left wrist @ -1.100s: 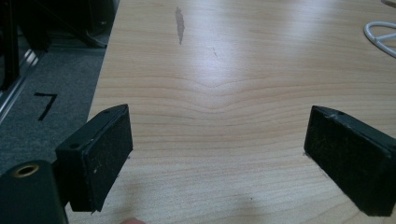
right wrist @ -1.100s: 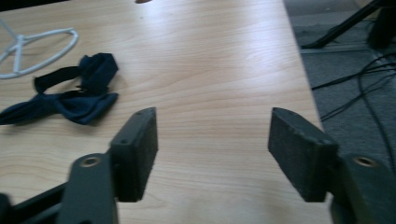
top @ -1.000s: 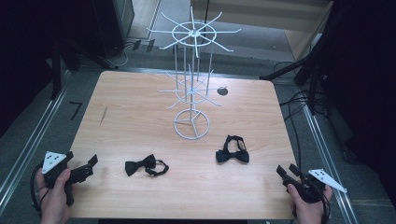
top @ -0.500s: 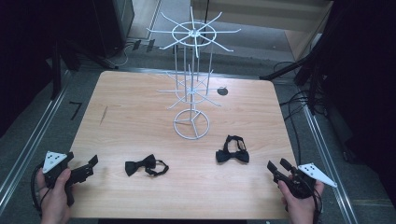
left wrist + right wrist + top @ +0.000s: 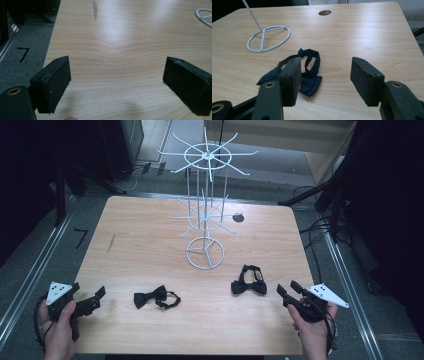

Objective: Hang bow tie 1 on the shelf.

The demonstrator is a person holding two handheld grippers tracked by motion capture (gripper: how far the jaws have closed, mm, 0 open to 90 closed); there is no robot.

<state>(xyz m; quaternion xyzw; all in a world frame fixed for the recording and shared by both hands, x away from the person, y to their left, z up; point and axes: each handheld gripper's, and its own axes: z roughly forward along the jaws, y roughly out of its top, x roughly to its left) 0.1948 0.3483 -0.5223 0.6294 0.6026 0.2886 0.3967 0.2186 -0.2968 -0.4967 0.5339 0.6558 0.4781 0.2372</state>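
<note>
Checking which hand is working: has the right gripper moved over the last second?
Yes. In the high view the right gripper has shifted left from the table's right edge toward the right bow tie, jaws open, nothing between them.

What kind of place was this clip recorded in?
Probably a lab or recording studio, not a shop: a light wooden table with a cable hole, flanked by metal floor rails, dark curtains and loose black cables.

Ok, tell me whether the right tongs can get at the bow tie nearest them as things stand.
Probably yes. The right tongs stand open and empty, aimed at the near bow tie, with bare table between them. The white wire rack stands farther back, out of the way.
</note>
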